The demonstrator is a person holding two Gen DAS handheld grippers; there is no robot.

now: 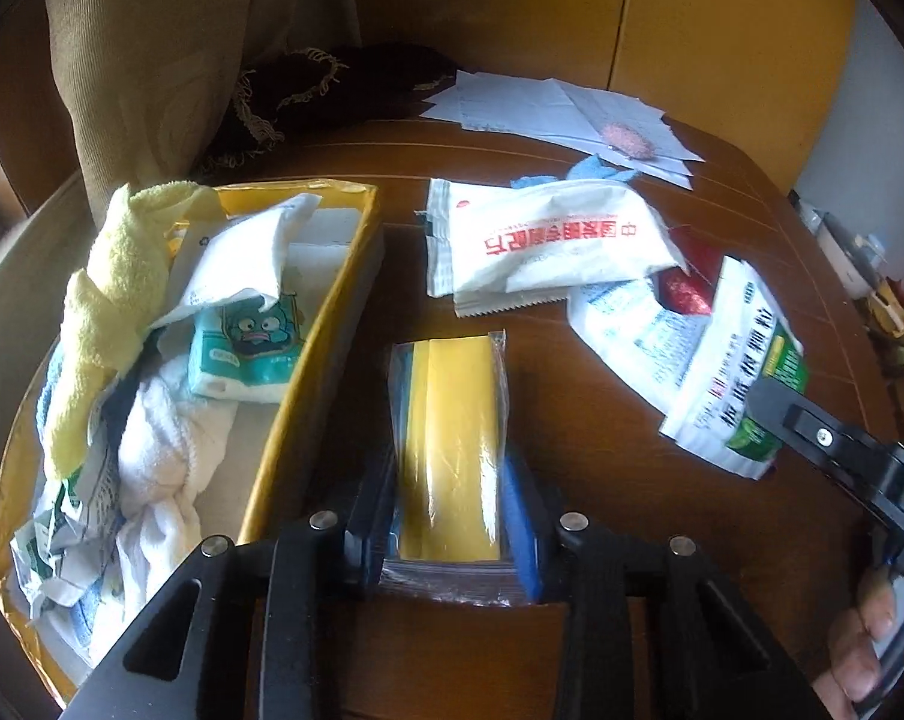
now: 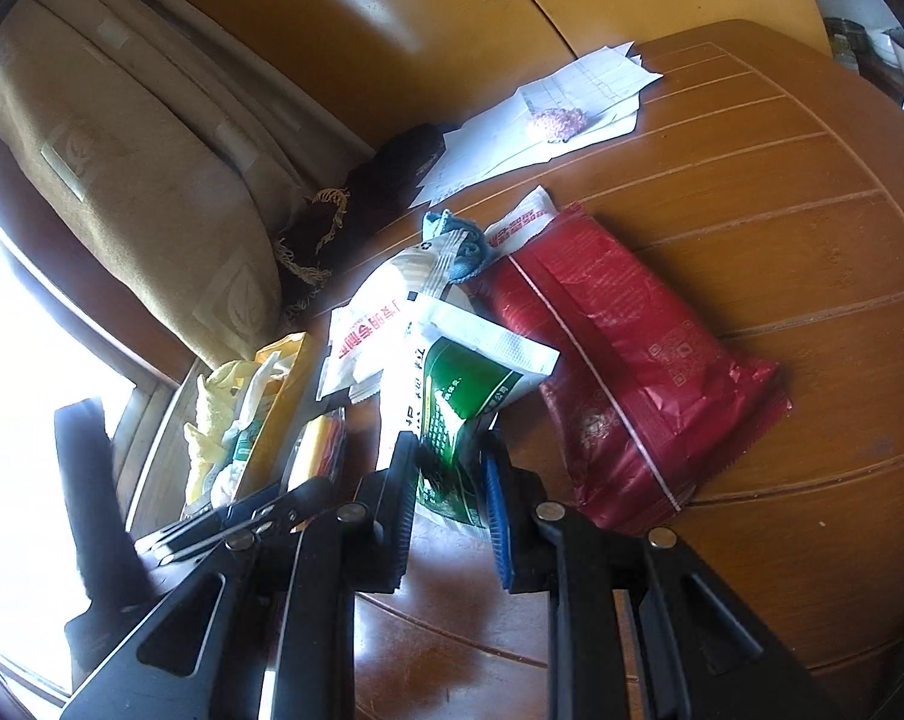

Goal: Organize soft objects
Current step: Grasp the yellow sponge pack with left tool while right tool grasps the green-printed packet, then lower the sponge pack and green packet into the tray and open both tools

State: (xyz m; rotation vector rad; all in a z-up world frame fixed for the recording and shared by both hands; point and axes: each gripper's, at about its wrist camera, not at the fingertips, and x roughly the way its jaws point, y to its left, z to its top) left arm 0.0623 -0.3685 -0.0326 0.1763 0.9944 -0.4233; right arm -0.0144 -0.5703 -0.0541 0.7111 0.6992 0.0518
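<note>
My left gripper [image 1: 449,516] is shut on a yellow sponge in clear wrap [image 1: 454,438], held just right of the yellow box [image 1: 308,360]. The box holds a yellow towel [image 1: 116,300], a white towel [image 1: 158,450], a tissue pack [image 1: 248,354] and crumpled packets. My right gripper [image 2: 449,504] is shut on the green and white pouch [image 2: 452,414], which also shows in the left wrist view [image 1: 733,372]. A white packet with red letters [image 1: 547,240] lies on the table beside a red packet [image 2: 625,372].
The brown wooden table [image 2: 781,240] carries white papers [image 1: 559,108] with a pink scrubber [image 1: 625,138] at the back, and a blue cloth [image 2: 460,240]. A beige cushion [image 2: 122,180] and a dark fringed cloth [image 1: 308,84] sit at the left rear.
</note>
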